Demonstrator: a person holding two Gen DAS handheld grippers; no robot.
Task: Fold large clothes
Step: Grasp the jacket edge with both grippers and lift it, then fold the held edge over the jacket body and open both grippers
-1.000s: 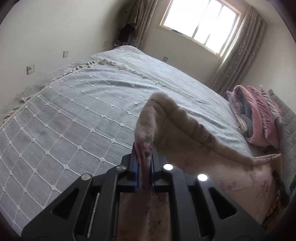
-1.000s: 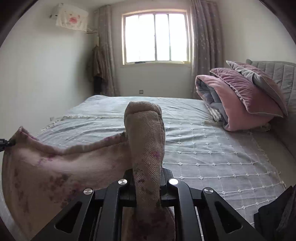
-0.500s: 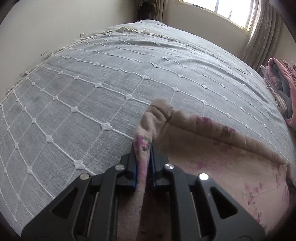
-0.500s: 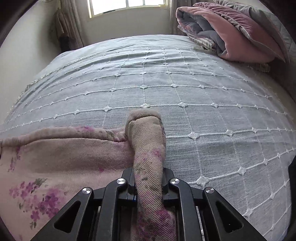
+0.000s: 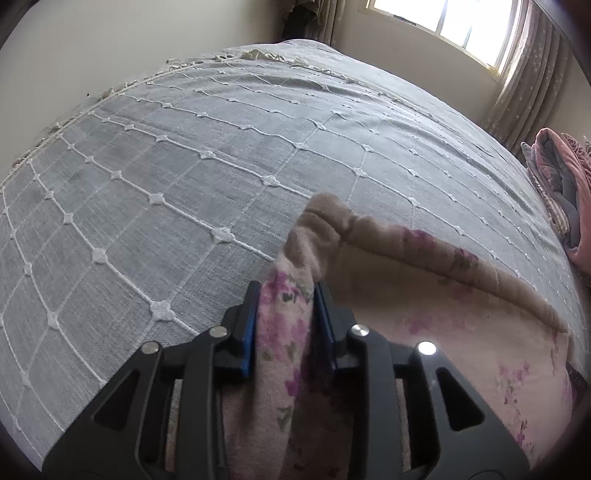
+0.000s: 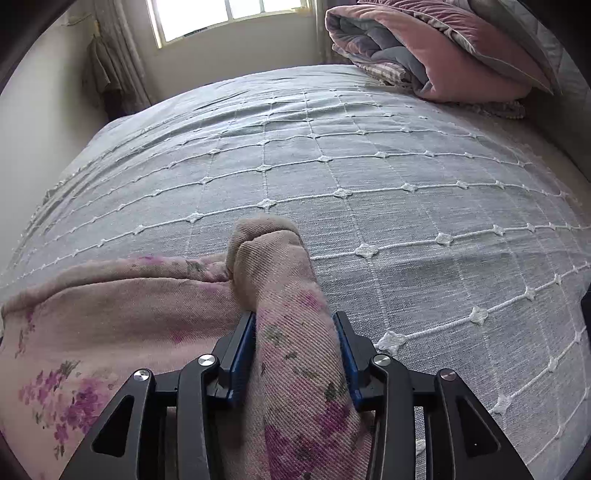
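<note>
A large pink garment with purple flower print (image 5: 443, 317) lies stretched low over the grey bedspread (image 5: 184, 177). My left gripper (image 5: 286, 295) is shut on one bunched corner of it. My right gripper (image 6: 295, 325) is shut on the other bunched corner (image 6: 273, 258). The garment's top edge (image 6: 110, 273) runs between the two grippers, and its body spreads toward me. The part of the garment below the gripper bodies is hidden.
The bedspread (image 6: 369, 166) has a white stitched diamond grid. Folded pink and grey quilts and pillows (image 6: 436, 48) are stacked at the head of the bed, also showing in the left wrist view (image 5: 561, 192). A window (image 6: 229, 14) and curtains stand beyond the bed.
Both grippers have come down and forward from a raised hold to just above the bedspread, carrying the garment's corners. The garment now spreads low over the bed.
</note>
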